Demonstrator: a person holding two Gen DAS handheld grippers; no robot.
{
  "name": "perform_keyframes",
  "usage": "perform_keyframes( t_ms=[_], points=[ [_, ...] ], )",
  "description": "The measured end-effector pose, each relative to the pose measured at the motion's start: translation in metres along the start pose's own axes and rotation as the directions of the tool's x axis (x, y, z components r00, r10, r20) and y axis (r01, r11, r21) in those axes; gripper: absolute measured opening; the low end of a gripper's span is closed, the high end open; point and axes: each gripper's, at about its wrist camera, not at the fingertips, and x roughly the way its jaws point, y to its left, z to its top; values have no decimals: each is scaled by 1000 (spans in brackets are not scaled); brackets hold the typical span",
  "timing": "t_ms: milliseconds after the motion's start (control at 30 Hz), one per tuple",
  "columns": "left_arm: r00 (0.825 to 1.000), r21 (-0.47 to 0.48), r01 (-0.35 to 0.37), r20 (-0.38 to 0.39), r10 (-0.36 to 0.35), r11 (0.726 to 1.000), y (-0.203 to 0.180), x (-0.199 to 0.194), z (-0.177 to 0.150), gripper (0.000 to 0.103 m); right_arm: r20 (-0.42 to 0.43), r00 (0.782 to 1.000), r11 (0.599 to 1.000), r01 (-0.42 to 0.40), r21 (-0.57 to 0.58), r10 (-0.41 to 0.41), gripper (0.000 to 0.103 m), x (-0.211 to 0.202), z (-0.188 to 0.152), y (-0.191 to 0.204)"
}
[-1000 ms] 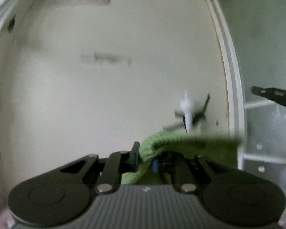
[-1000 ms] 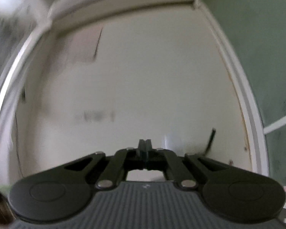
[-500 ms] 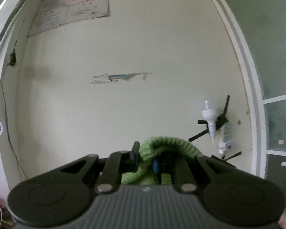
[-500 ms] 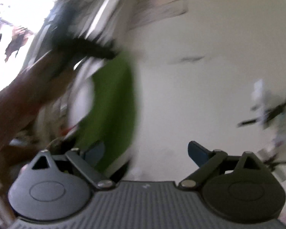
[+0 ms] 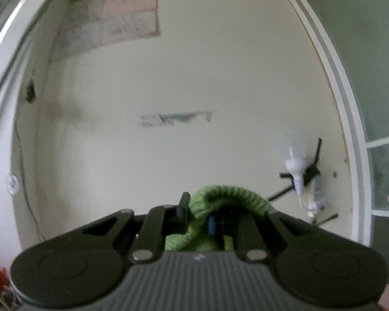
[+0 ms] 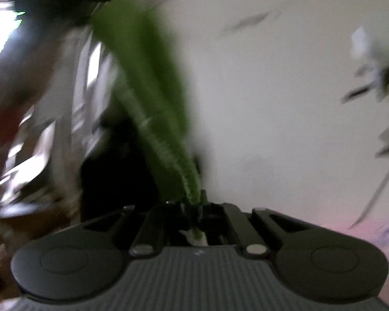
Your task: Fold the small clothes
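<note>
**Green knit now pinched at both ends**

Green ribbed cloth (image 6: 153, 108) runs taut from my right gripper (image 6: 198, 207) up to the left one, a dark blur at the top of that view. Half a second back my right jaws stood wide beside the garment; they have just closed and now clamp its lower edge. My left gripper (image 5: 197, 215) stays clamped on the bunched cuff (image 5: 228, 194), facing the cream wall (image 5: 168, 77). With two corners held in mid-air, I judge I can spread it flat for folding.

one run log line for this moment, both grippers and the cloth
left gripper: shut on green knitted garment | right gripper: shut on its other end | garment: lifted, stretched between grippers | fold: not started
</note>
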Motion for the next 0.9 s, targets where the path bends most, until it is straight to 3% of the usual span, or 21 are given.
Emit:
perform_keyframes(
  t_ms=[100, 200, 333, 400, 500, 633, 767, 833, 900],
  points=[
    [997, -5, -31, 69, 31, 1000, 17, -20, 16, 12, 189, 974, 992, 129, 8, -128, 0, -36, 52, -21],
    [990, 8, -48, 132, 46, 999, 27, -42, 32, 12, 372, 907, 975, 221, -18, -199, 0, -81, 106, -25],
    [978, 65, -45, 207, 31, 997, 25, -70, 52, 12, 498, 841, 950, 296, -99, -210, 0, -129, 157, -4],
    [972, 95, -46, 235, 23, 994, 24, -79, 62, 12, 529, 822, 941, 317, -117, -211, 0, -148, 176, 4],
    [969, 126, -40, 248, 8, 991, 22, -80, 75, 12, 534, 817, 938, 328, -116, -219, 0, -166, 202, 4],
    [979, 202, -18, 202, -23, 979, 5, -52, 73, 13, 480, 833, 925, 364, -105, -274, 0, -163, 208, -13],
    [995, 233, 72, 52, -86, 970, -22, 12, 39, 13, 361, 860, 915, 401, -42, -360, 0, -134, 179, -65],
    [992, 231, 121, -47, -114, 965, -40, 60, 8, 13, 271, 869, 904, 428, 11, -415, 0, -112, 156, -102],
    [983, 229, 153, -131, -125, 961, -65, 114, -35, 14, 168, 862, 877, 478, 46, -479, 0, -81, 127, -141]
  ],
)
